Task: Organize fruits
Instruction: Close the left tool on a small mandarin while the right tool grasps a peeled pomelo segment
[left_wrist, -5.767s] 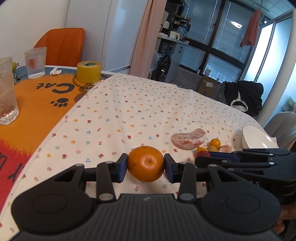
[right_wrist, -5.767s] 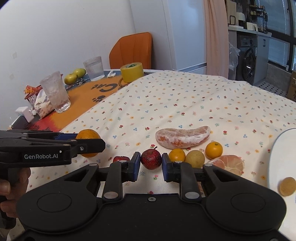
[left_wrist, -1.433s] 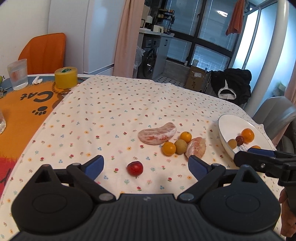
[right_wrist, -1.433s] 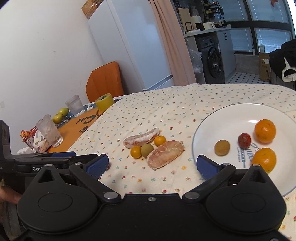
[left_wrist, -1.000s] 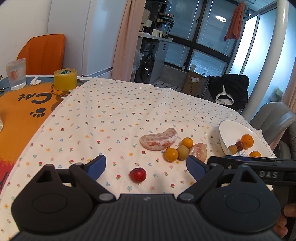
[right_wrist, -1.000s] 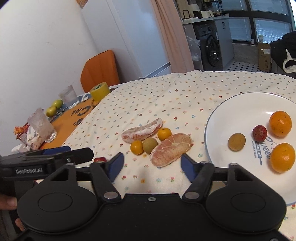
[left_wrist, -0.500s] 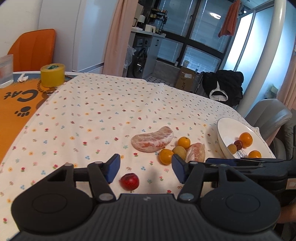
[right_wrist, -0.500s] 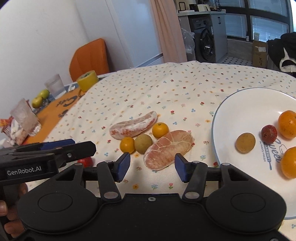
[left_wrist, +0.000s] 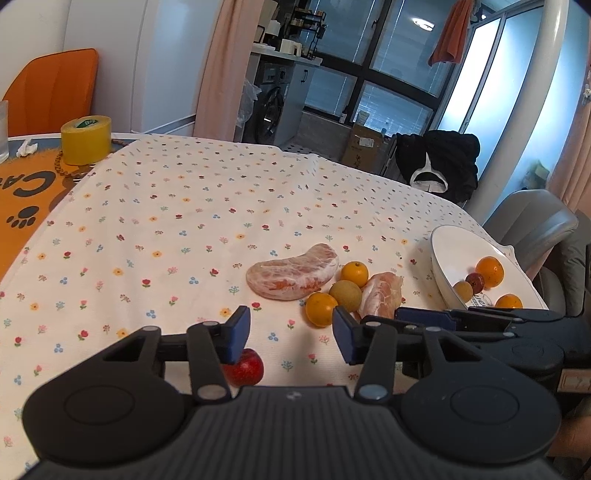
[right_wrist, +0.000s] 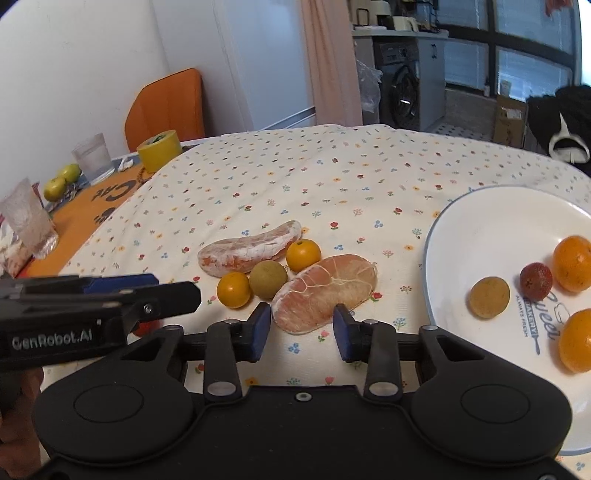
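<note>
My left gripper (left_wrist: 290, 334) is open, low over the flowered cloth. A small red fruit (left_wrist: 245, 369) lies just under its left finger, not between the pads. My right gripper (right_wrist: 301, 328) is open, and the near end of a peeled pomelo chunk (right_wrist: 325, 291) sits between its pads without being squeezed. Beyond lie a long pomelo segment (right_wrist: 251, 247), two small oranges (right_wrist: 303, 254) (right_wrist: 233, 290) and a greenish round fruit (right_wrist: 267, 279). The white plate (right_wrist: 436, 236) on the right holds two oranges (right_wrist: 572, 262), a red fruit (right_wrist: 535, 280) and a brown fruit (right_wrist: 489, 297).
A yellow tape roll (left_wrist: 85, 139), an orange mat (left_wrist: 22, 192) and an orange chair (left_wrist: 51, 96) are at the far left. Glasses (right_wrist: 92, 157) and green fruits (right_wrist: 61, 181) stand on the mat. A grey chair (left_wrist: 532, 221) stands beyond the plate.
Both grippers have narrowed from wide open and come lower and closer to the fruit. The right one has closed in around the pomelo chunk; the left has neared the red fruit.
</note>
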